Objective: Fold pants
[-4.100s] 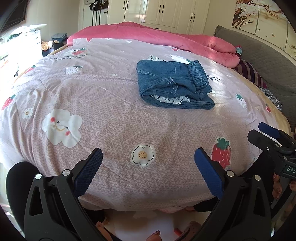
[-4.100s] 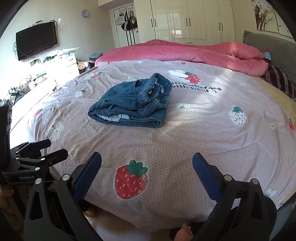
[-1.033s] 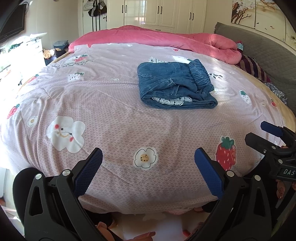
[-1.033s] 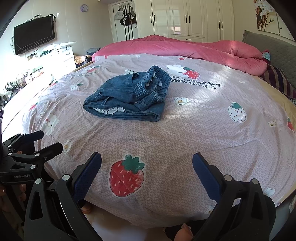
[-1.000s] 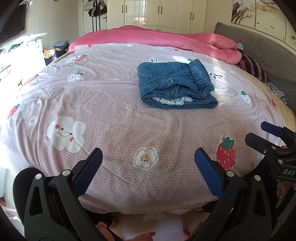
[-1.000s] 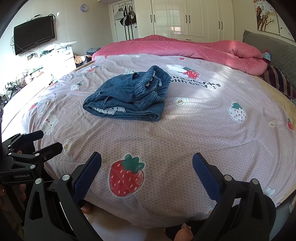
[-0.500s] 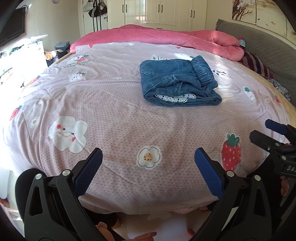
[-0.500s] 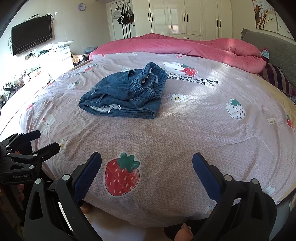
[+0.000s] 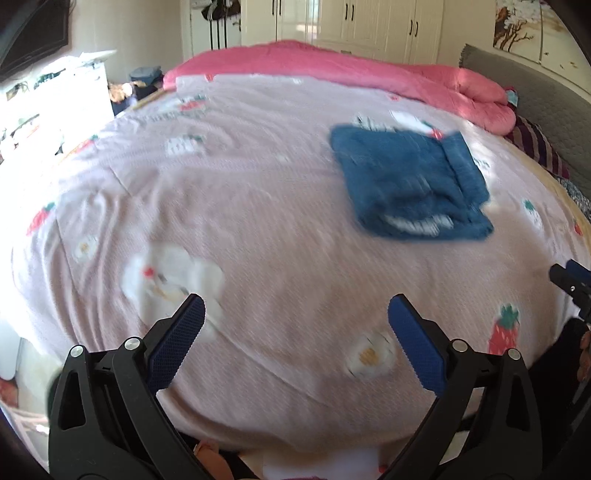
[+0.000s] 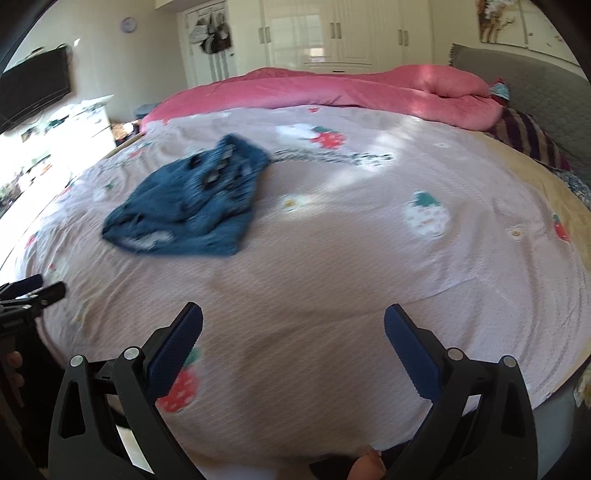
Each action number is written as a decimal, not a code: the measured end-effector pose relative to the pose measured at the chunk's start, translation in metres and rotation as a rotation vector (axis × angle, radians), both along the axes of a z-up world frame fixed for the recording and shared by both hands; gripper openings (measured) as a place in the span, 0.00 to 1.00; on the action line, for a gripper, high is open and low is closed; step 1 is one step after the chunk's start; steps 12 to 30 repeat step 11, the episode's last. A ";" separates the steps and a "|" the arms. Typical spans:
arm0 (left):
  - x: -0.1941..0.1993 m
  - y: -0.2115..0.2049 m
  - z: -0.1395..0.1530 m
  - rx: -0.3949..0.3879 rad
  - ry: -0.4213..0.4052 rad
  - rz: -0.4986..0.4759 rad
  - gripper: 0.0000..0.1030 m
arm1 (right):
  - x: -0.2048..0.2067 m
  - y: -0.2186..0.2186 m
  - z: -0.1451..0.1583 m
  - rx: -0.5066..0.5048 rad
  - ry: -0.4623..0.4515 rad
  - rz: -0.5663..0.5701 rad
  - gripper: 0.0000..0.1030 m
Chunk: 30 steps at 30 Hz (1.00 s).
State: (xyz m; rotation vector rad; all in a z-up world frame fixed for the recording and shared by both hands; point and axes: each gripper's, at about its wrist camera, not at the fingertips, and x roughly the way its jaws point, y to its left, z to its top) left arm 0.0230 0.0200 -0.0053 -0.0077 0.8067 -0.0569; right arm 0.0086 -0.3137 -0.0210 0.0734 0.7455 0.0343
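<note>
The blue denim pants lie folded in a compact bundle on the pink patterned bedsheet, toward the far right in the left wrist view; the picture is blurred. In the right wrist view the pants sit left of centre, waistband up. My left gripper stands open over the near edge of the bed, nothing between its blue pads. My right gripper is open too, well short of the pants. Each gripper's tip shows in the other's view: the right gripper and the left gripper.
A pink duvet is bunched along the far side of the bed. A grey headboard and striped pillow are at right. White wardrobes stand behind, a white dresser and wall TV at left.
Both cameras have swung quickly, blurring the views: the pants shift right in the left view and left in the right view. The pants lie as before; both grippers stay open.
</note>
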 end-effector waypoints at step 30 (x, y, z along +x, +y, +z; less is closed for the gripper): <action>0.185 0.159 -0.022 0.211 0.125 0.402 0.91 | 0.134 -0.201 -0.012 -0.117 0.114 -0.450 0.96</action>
